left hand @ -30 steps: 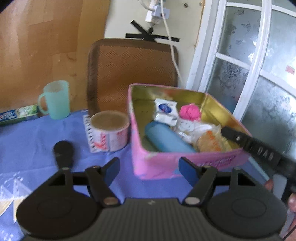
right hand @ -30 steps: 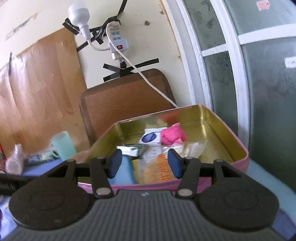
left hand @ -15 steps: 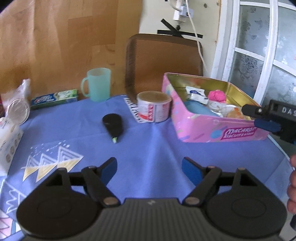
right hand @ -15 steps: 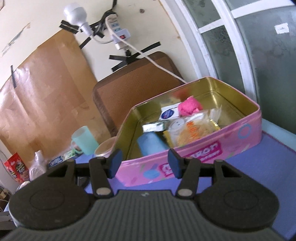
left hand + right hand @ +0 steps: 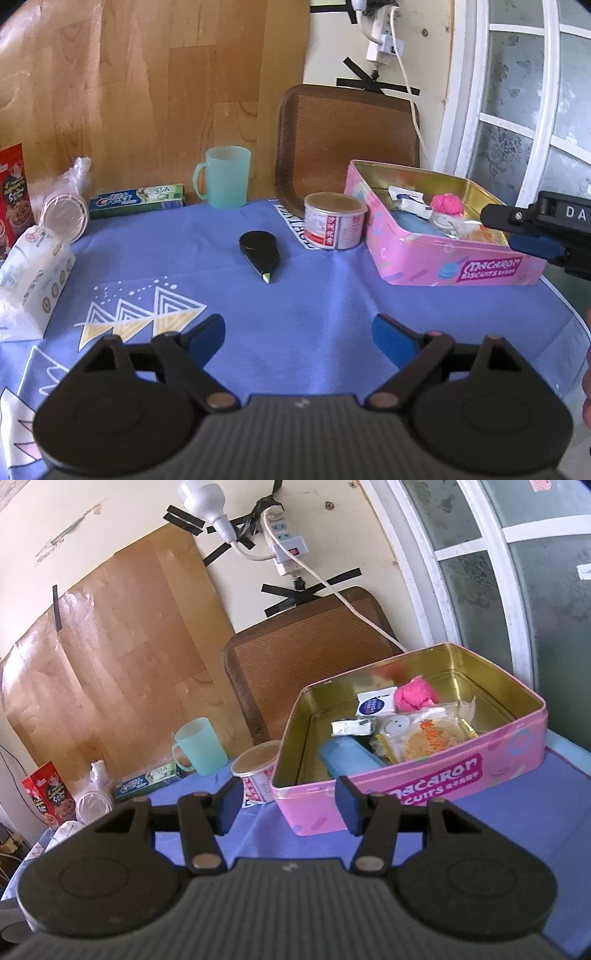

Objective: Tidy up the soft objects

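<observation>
A pink biscuit tin (image 5: 454,264) (image 5: 436,771) stands open on the blue cloth at the right. Inside lie a pink fluffy ball (image 5: 447,204) (image 5: 415,698), a blue roll (image 5: 349,757), white packets (image 5: 375,705) and a wrapped snack (image 5: 432,738). My left gripper (image 5: 298,338) hovers low over the cloth's near middle, jaws opening, nothing between them. My right gripper (image 5: 288,803) stays open and empty just before the tin's near wall; it also shows as my right gripper (image 5: 524,230) at the right edge of the left wrist view. A soft tissue pack (image 5: 35,258) lies far left.
A black highlighter (image 5: 260,249), a red-labelled tub (image 5: 334,225) (image 5: 258,771), a green mug (image 5: 223,177) (image 5: 199,746), a toothpaste box (image 5: 136,201), stacked plastic cups (image 5: 66,206) and a red snack box (image 5: 13,199) sit on the cloth. A brown chair back (image 5: 347,136) stands behind.
My left gripper has pulled back from the tin towards the near middle of the cloth, and its jaws have widened. My right gripper has backed off from above the tin's contents to outside its near wall.
</observation>
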